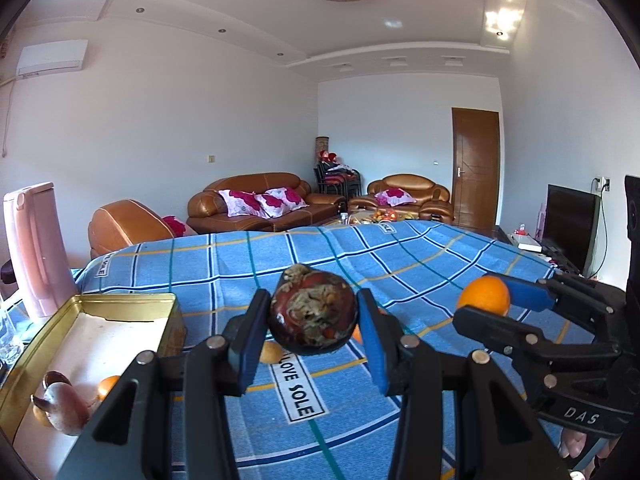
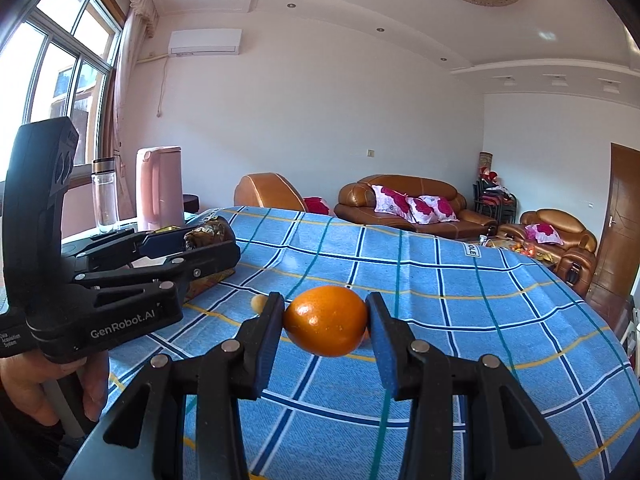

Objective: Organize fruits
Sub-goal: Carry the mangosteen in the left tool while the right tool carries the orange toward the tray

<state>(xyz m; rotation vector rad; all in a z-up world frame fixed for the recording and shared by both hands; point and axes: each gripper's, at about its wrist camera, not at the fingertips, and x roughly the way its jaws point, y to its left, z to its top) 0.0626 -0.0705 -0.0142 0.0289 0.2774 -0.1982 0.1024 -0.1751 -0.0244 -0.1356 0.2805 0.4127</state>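
My left gripper (image 1: 314, 316) is shut on a dark red, mottled round fruit (image 1: 314, 314) and holds it above the blue checked tablecloth (image 1: 400, 256). My right gripper (image 2: 326, 320) is shut on an orange (image 2: 326, 322), also held above the cloth; it shows at the right of the left wrist view (image 1: 484, 295). A gold tin tray (image 1: 132, 304) at the left holds a brownish fruit (image 1: 66, 404) and a small orange (image 1: 107, 386). Small orange fruits (image 1: 271, 353) lie on the cloth under the left gripper.
A pink kettle (image 1: 34, 248) stands behind the tray, with a glass bottle (image 2: 105, 194) beside it. Sofas (image 1: 260, 204), a door (image 1: 476, 166) and a television (image 1: 570, 226) lie beyond the table's far edge.
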